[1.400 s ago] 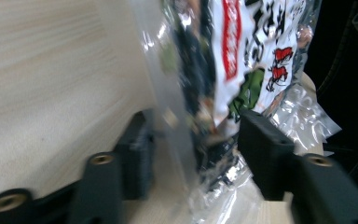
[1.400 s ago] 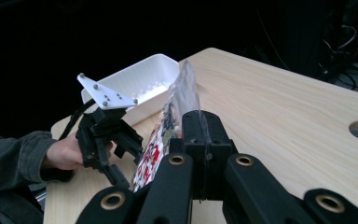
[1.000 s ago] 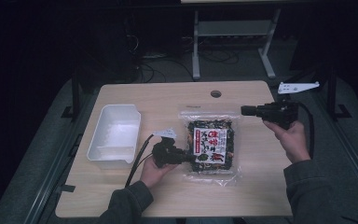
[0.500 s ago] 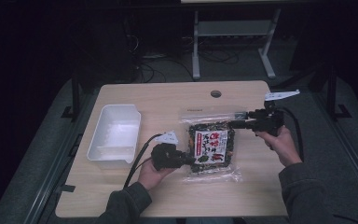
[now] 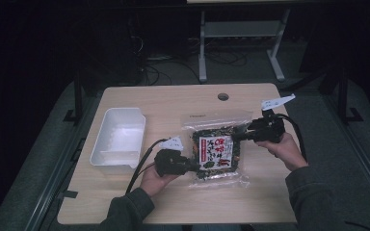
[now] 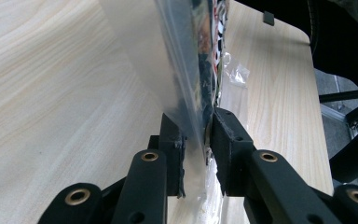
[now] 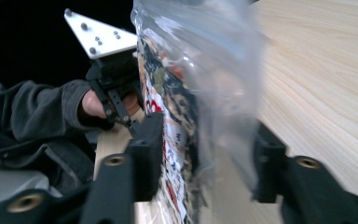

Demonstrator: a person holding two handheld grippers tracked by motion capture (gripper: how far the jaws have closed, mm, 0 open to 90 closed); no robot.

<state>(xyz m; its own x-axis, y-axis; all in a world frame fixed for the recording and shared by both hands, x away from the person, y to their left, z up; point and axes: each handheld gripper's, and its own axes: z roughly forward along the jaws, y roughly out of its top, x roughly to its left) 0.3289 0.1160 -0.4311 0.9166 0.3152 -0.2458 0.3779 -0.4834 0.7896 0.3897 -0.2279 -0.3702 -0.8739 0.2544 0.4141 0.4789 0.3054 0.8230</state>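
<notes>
Bag point(image 5: 217, 151), light, soft and slippery, is pinched at its left edge by left gripper point(image 5: 189, 166); right gripper point(image 5: 235, 136), closing around its right edge, isn't pressing yet.

— Where are your hands?

— My left gripper point(image 5: 196, 167) lies low, knuckles up, forearm coming in from below; its jaws are clamped tight with almost no gap between the pads point(image 6: 173, 140). My right gripper point(image 5: 236, 136) points inward across toward my left one, wrist bent, sleeve trailing back.

— And the right jaws?

— They have just been closing, yet the pads point(image 7: 151, 135) stand apart. Through the blur I'd say they are not pressing on anything.

— Which hand sits farther from you?

— The right.
</notes>
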